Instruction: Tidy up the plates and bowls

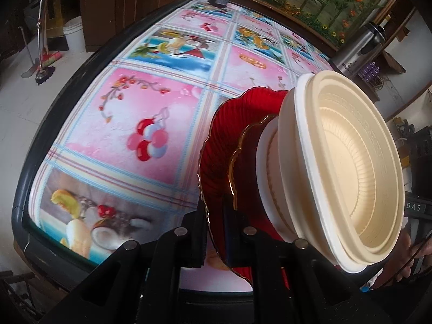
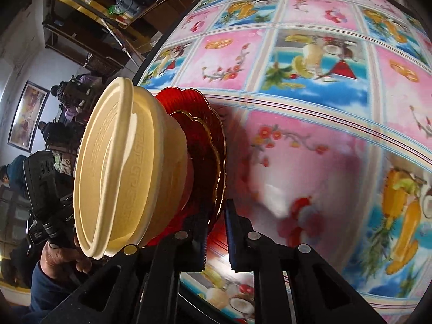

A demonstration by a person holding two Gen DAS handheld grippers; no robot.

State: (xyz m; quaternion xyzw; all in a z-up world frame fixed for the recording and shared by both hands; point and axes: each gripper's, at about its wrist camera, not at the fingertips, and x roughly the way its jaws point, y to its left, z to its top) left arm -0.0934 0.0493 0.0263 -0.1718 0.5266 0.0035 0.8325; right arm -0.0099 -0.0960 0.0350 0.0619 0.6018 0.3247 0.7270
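Now, stack: two cream bowls [image 1: 343,167] nested one in the other sat on a small red plate [image 1: 244,162], which lay on a large red plate [image 1: 216,145]; the whole pile was tilted up off the worktop [image 1: 108,124] and held between the two tools.
Left tool [image 1: 213,232]: clenched on the scalloped rim of the large red plate, at about 6 o'clock of the pile in the left wrist view.
Right tool [image 2: 216,232]: clenched on the opposite rim of the large red plate [image 2: 213,162], at about 6 o'clock in the right wrist view; the cream bowls [image 2: 118,167] hung at 9 o'clock of the jaws.
Person: a hand [image 2: 62,259] on the other tool's grip showed at 8 o'clock in the right wrist view.
Worktop: covered by a pink and blue cloth with fruit pictures; the pile was over its near part.
Handling, plates: they looked like ribbed glass with a gilt edge, so probably stiff, heavy, slick and breakable; the thin rim was the only place to hold.
Handling, bowls: they seemed light moulded plastic or pulp, loose on the plates, so likely to slide off at this tilt.
Risk: uneven pull from either side could slip the rim out of the jaws.
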